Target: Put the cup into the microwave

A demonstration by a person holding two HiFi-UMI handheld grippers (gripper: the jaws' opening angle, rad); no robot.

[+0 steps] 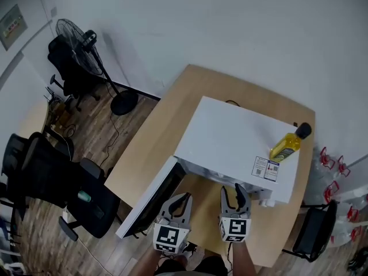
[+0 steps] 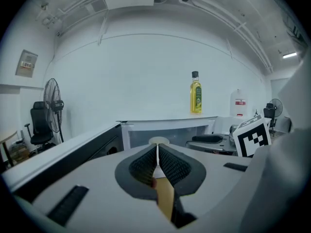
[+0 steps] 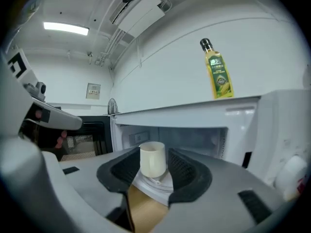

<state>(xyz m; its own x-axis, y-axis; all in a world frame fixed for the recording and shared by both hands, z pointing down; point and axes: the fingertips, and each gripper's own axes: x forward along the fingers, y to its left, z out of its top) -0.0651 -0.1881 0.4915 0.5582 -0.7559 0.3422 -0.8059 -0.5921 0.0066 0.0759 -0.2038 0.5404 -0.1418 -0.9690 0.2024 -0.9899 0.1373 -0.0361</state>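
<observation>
The white microwave [image 1: 236, 137] stands on the wooden table [image 1: 167, 114] with its door [image 1: 150, 199] swung open to the left. In the right gripper view a cream cup [image 3: 153, 160] stands upright on the glass turntable [image 3: 158, 188] inside the cavity. My right gripper [image 3: 153, 152] [image 1: 234, 192] is open in front of the opening, its pads on either side of the cup and apart from it. My left gripper [image 1: 184, 198] [image 2: 157, 152] is shut and empty beside the open door. The head view hides the cup.
A yellow oil bottle [image 1: 287, 144] [image 3: 217, 76] [image 2: 195, 93] stands on top of the microwave. A standing fan [image 1: 86, 45] and black office chairs [image 1: 57, 177] are on the floor at the left. Another chair [image 1: 313, 232] and water bottles [image 1: 339, 171] are at the right.
</observation>
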